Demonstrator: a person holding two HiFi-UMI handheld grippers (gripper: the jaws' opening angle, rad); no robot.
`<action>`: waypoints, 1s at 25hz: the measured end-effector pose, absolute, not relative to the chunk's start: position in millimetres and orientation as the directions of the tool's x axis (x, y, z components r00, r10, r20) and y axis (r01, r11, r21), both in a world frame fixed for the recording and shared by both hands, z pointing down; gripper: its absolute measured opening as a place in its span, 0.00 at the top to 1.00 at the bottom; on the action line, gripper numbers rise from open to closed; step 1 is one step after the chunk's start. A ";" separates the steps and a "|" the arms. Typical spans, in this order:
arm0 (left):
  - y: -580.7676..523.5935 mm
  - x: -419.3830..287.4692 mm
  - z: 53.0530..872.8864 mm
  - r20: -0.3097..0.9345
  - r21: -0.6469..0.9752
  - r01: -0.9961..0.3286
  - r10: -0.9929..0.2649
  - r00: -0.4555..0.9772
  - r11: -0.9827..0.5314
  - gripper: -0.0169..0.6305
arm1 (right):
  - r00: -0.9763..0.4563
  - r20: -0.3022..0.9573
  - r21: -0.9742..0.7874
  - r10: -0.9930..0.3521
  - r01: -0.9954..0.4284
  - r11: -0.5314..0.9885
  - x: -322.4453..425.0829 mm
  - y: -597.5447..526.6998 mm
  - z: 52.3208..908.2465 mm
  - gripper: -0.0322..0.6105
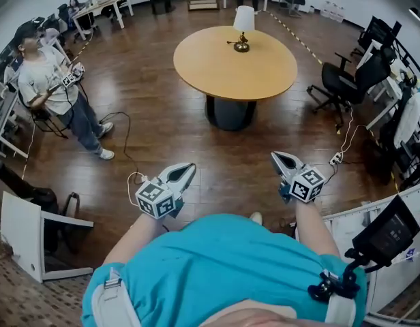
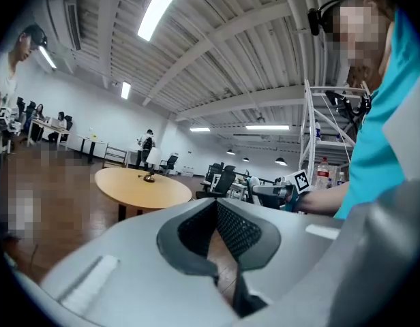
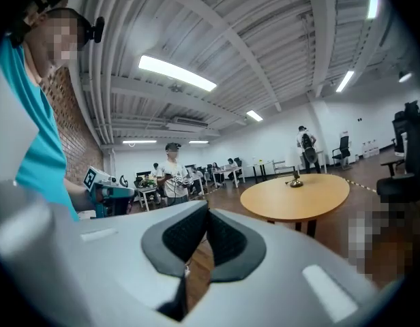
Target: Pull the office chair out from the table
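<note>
Left gripper (image 1: 185, 171) and right gripper (image 1: 278, 159): both clenched, nothing between the jaws, held level ahead of the torso. Step looks like approach; chair not reached yet. Power strip (image 1: 336, 159) with cable lies on the floor (image 1: 162, 125) just beyond the right gripper, a likely snag on the way. Round table (image 1: 217, 70) with lamp (image 1: 243, 26) stands mid-floor, no chair at it. Black chair (image 1: 345, 80) sits at the floor's right edge by a desk (image 1: 379, 116), well apart from both grippers. Next: pass right of the table, open a gripper, clamp backrest or armrest, roll it toward the open middle. Person (image 1: 53, 87) at left edge, clear of the path.
</note>
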State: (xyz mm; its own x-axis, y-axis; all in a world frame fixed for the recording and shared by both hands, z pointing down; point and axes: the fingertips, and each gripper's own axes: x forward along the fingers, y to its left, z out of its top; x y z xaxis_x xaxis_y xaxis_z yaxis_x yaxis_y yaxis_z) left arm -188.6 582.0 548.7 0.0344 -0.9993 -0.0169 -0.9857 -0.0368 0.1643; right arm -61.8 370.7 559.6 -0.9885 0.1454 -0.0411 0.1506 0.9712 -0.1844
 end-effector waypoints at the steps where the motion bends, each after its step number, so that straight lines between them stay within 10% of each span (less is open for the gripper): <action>1: 597.6 -195.9 550.5 -0.013 0.173 -0.985 -1.000 0.018 -0.020 0.93 | -0.987 -0.033 -0.185 0.156 0.159 0.970 -67.7 384.9 560.2 0.95; 25: 602.2 -122.2 537.3 -0.052 0.204 -0.979 -0.999 -0.009 -0.002 0.93 | -0.990 0.004 -0.147 0.140 0.138 0.980 23.9 398.0 549.5 0.96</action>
State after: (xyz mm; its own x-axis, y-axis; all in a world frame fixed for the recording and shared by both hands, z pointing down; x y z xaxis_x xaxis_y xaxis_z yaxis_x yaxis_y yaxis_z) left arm -122.2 602.2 537.3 -0.0088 -0.9986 -0.0516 -0.9790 -0.0019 0.2038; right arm 23.9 398.0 549.5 -0.9902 0.1397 0.0044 0.1375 0.9796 -0.1466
